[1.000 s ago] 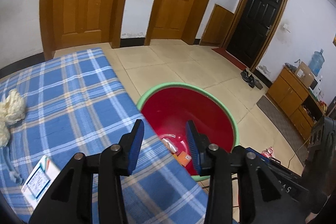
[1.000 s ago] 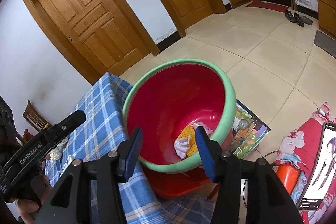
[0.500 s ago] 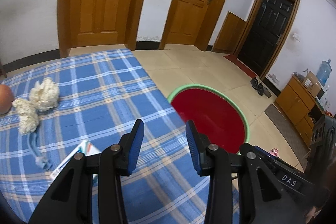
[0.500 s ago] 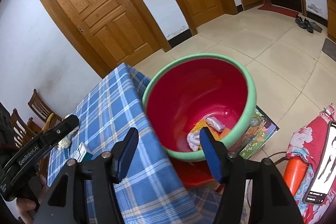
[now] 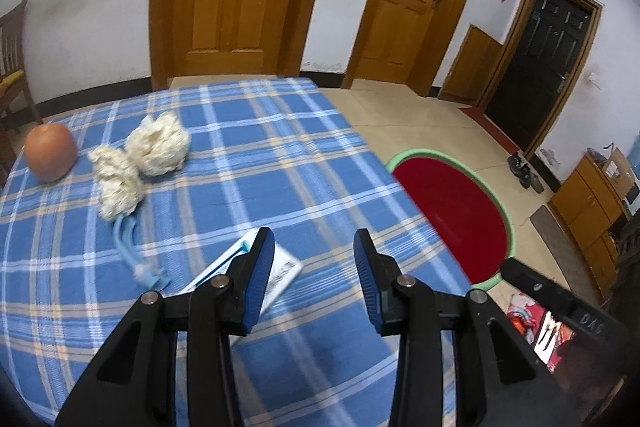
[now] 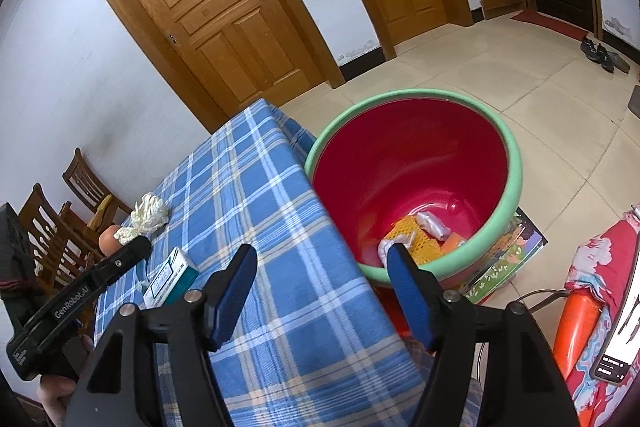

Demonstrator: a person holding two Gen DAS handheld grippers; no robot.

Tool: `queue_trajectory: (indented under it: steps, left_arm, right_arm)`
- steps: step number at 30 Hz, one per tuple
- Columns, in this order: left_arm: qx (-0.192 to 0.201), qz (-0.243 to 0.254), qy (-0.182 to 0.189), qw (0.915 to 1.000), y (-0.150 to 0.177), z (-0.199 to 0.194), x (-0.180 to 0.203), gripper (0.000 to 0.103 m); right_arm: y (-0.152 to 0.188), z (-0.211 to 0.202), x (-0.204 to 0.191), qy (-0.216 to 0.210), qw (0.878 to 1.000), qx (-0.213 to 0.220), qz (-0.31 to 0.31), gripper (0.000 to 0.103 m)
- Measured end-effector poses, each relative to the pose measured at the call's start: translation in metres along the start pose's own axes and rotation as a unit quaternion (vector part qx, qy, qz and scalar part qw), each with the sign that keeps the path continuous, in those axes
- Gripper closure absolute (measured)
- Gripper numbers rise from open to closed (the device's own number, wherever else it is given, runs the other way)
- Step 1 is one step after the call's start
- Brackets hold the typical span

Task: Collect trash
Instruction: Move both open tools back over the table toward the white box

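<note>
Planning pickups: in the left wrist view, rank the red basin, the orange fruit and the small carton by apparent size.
1. red basin
2. small carton, partly hidden by the tool's finger, so unsure against the fruit
3. orange fruit, farther away

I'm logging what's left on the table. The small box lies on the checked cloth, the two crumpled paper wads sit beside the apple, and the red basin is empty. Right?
Not quite: the red basin is not empty. The right wrist view shows crumpled white pieces and orange scraps at its bottom. The small box, the paper wads and the apple lie on the checked cloth as you say.

Two paper wads (one basin)
</note>
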State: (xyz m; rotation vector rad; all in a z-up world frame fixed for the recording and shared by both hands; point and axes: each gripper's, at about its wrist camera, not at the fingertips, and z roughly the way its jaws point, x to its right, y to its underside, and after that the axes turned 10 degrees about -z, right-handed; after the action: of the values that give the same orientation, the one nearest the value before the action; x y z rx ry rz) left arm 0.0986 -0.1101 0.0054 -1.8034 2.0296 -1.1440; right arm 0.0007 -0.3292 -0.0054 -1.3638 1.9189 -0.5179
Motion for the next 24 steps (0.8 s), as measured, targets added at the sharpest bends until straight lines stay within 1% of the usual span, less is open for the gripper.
queue_trajectory:
  steps: [3,4,6,9,12,17,20,22,24]
  left_arm:
    - [-0.007,-0.004,-0.009,0.9999,0.003,0.002,-0.010,0.061]
    - [-0.009,-0.005,-0.013,0.9999,0.004,0.003,-0.014,0.056]
    - [-0.010,-0.009,-0.020,0.9997,0.007,0.004,-0.023,0.053]
    - [-0.014,-0.012,-0.029,0.9994,0.010,0.006,-0.033,0.052]
    - [-0.017,-0.014,-0.041,0.9989,0.013,0.008,-0.041,0.049]
    - [-0.031,-0.004,-0.052,0.9982,0.013,0.017,-0.048,0.045]
    - [-0.042,0.004,-0.065,0.9970,0.013,0.024,-0.050,0.040]
    - [-0.042,0.009,-0.062,0.9972,0.014,0.026,-0.050,0.037]
    - [-0.046,0.015,-0.055,0.9973,0.013,0.026,-0.050,0.037]
  right_arm:
    - [0.001,0.000,-0.004,-0.002,1.000,-0.002,-0.006,0.033]
    - [0.001,0.000,-0.006,-0.002,1.000,-0.002,-0.007,0.032]
    - [0.002,0.001,-0.007,-0.003,1.000,-0.004,-0.009,0.032]
    - [0.003,0.003,-0.009,-0.006,1.000,-0.009,-0.010,0.031]
    - [0.004,0.005,-0.012,-0.008,1.000,-0.013,-0.013,0.031]
    - [0.006,0.008,-0.018,-0.010,1.000,-0.017,-0.020,0.031]
    - [0.007,0.010,-0.020,-0.009,1.000,-0.020,-0.022,0.031]
    - [0.007,0.011,-0.020,-0.009,0.999,-0.023,-0.022,0.031]
    - [0.008,0.012,-0.021,-0.007,0.999,-0.024,-0.023,0.031]
